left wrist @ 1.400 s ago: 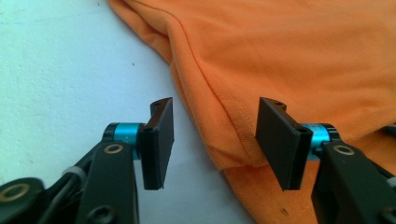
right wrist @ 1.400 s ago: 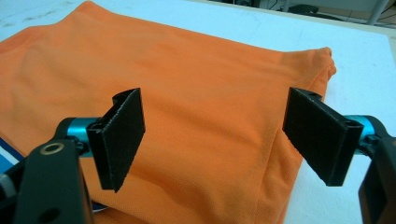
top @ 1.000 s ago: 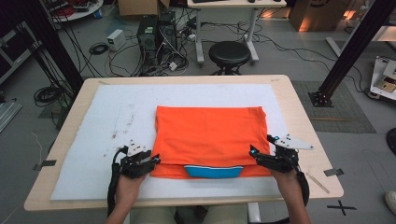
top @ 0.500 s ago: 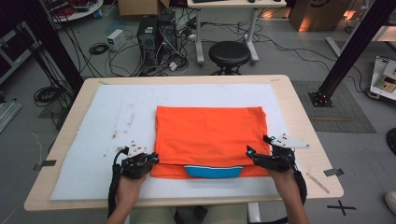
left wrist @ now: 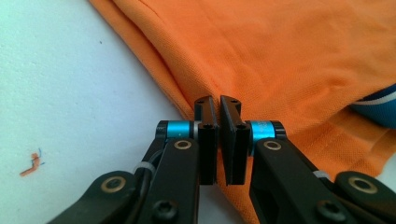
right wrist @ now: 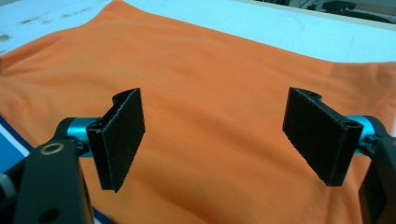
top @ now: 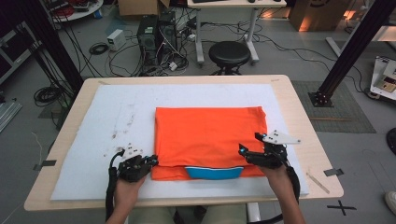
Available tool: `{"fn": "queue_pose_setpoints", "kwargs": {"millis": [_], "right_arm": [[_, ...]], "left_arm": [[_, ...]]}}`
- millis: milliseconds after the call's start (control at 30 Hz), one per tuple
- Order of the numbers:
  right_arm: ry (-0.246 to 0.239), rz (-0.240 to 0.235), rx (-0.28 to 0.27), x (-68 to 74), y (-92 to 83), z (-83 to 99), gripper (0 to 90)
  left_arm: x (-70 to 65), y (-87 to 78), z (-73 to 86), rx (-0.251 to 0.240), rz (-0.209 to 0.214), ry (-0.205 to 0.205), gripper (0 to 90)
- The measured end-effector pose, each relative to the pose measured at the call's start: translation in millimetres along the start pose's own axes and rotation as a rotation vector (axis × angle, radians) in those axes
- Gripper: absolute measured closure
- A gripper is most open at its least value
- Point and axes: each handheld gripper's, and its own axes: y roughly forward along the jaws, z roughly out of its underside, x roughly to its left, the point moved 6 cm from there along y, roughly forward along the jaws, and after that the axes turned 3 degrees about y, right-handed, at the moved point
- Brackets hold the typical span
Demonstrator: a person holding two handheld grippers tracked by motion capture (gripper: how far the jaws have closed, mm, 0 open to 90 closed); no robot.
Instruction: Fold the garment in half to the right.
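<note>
An orange shirt [top: 209,140], folded into a rough rectangle, lies flat on the white mat [top: 116,116] that covers the wooden tabletop [top: 299,112], a little right of the mat's middle and reaching almost to its near edge. A blue collar [top: 214,172] shows at the middle of the shirt's near edge, tucked under the top layer. The left claw [top: 152,161] sits at the shirt's near left corner, held by the person's left hand [top: 126,191] coming in from the near side. In the left gripper view, its jaws have just been closing and now stand together with only a thin slit between them, pinching the folded left hem of the shirt [left wrist: 289,60] right at the cloth's edge, where it meets the white mat [left wrist: 70,79]. The right claw [top: 247,154] is over the near right part of the shirt, close to the right end of the collar. In the right gripper view, its jaws stand wide apart above the orange cloth [right wrist: 210,93] with nothing gripped between them; whether their tips touch the fabric I cannot tell. A small orange and blue thread scrap [left wrist: 32,163] lies on the mat left of the left claw.
</note>
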Motion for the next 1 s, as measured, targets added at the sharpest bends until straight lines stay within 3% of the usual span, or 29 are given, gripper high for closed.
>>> {"fn": "queue_pose_setpoints", "kwargs": {"millis": [300,600,800,1000], "right_arm": [[-0.023,-0.070,0.037,23.0,39.0,-14.4,21.4],[-0.063,-0.146,0.049,51.2,82.3,-44.7,21.4],[-0.115,-0.162,0.068,70.9,111.9,-66.9,21.6],[-0.138,-0.172,0.083,86.7,141.3,-81.7,22.0]], "left_arm": [[0.1,-0.1,1.2,-0.012,0.001,0.002,85.7],[-0.1,-2.8,1.5,-0.039,0.012,0.001,85.7],[-1.0,-4.1,2.4,-0.042,0.018,0.009,85.7],[-0.5,-2.4,1.3,-0.038,0.025,0.010,85.7]]}}
